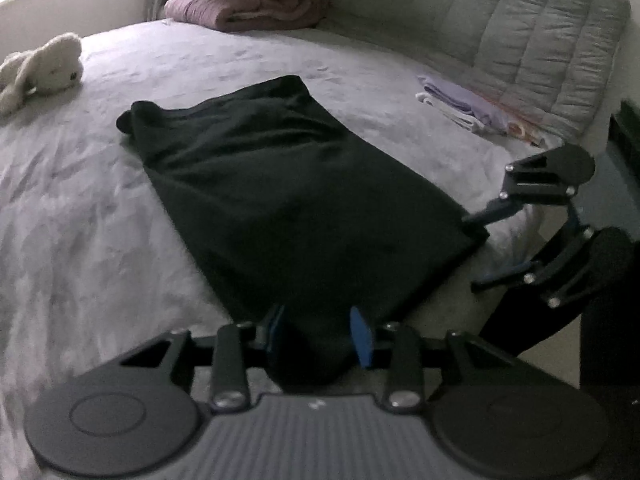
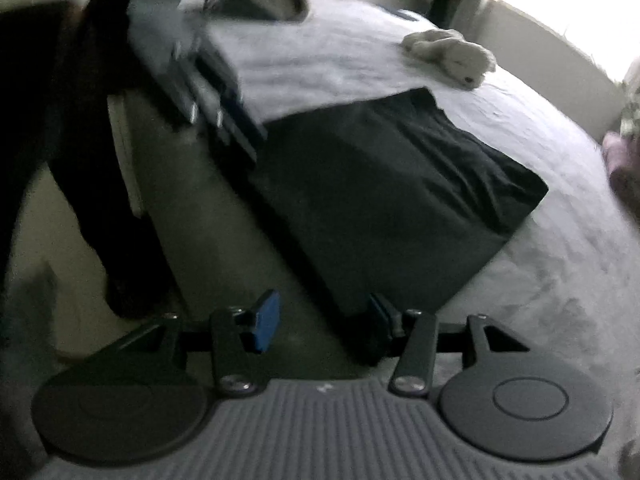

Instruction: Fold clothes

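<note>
No writing or label reads in either view.

Left wrist view: my left gripper (image 1: 320,334) sits at the near edge of the black garment (image 1: 280,192), which lies folded into a long strip on the bed (image 1: 100,220). A bunch of the dark cloth fills the gap between my two blue pads (image 1: 362,336); the jaws stand partly apart, and I cannot tell whether the pads press on it. My right gripper (image 1: 476,248) shows at the right, jaws apart, its upper finger touching the garment's near right corner. Around it: one pale plush toy (image 1: 44,68) at far left, one pile of pink blankets (image 1: 256,0) at the head, one small stack of light folded clothes (image 1: 468,108) beside a quilted grey cushion (image 1: 520,32).

Right wrist view, blurred: my right gripper (image 2: 324,324) is open, the left pad over the floor (image 2: 192,240) with nothing on it, the right pad at the garment's (image 2: 392,192) near corner. One plush toy (image 2: 452,56) lies beyond. A person's dark leg (image 2: 72,140) fills the left side.
</note>
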The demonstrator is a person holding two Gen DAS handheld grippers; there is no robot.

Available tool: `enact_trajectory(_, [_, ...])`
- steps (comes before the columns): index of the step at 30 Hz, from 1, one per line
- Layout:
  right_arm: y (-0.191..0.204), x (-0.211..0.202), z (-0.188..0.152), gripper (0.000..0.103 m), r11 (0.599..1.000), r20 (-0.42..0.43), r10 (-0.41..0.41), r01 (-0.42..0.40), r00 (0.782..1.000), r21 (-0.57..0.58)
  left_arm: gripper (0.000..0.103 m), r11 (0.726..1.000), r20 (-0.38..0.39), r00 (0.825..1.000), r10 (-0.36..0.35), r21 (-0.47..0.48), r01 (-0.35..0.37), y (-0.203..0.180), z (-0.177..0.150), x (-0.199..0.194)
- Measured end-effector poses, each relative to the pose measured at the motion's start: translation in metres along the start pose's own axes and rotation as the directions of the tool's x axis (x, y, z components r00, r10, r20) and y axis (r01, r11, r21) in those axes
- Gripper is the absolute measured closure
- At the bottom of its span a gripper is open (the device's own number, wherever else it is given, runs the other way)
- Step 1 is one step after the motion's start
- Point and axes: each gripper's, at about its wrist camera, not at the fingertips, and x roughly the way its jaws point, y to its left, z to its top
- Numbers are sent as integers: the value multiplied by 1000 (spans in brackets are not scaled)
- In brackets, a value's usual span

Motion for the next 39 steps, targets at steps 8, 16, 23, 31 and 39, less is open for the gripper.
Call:
enact_trajectory(8, [-6,5,4,93,996,-13,-49,48,999,-73,51,994,-22,998,-56,95,58,-10,-2,-11])
enact_trajectory(16, [-28,-13,21,98,995,63,-82,79,995,54,51,959,10,1000,23,281,-24,-34,-7,-12])
enact_trajectory(23, [-51,-16,36,98,984,88,-60,44,994,170,51,932,57,992,109,341,-122,-37,-6,-12])
enact_trajectory(31, [-66,-13,34,98,970,106,-50,23,993,241,66,928,76,988,134,341,-152,-32,-4,-11])
enact_trajectory(39, [-67,-13,26,96,971,113,-58,30,992,236,92,942,82,990,117,305,-137,-25,5,-11])
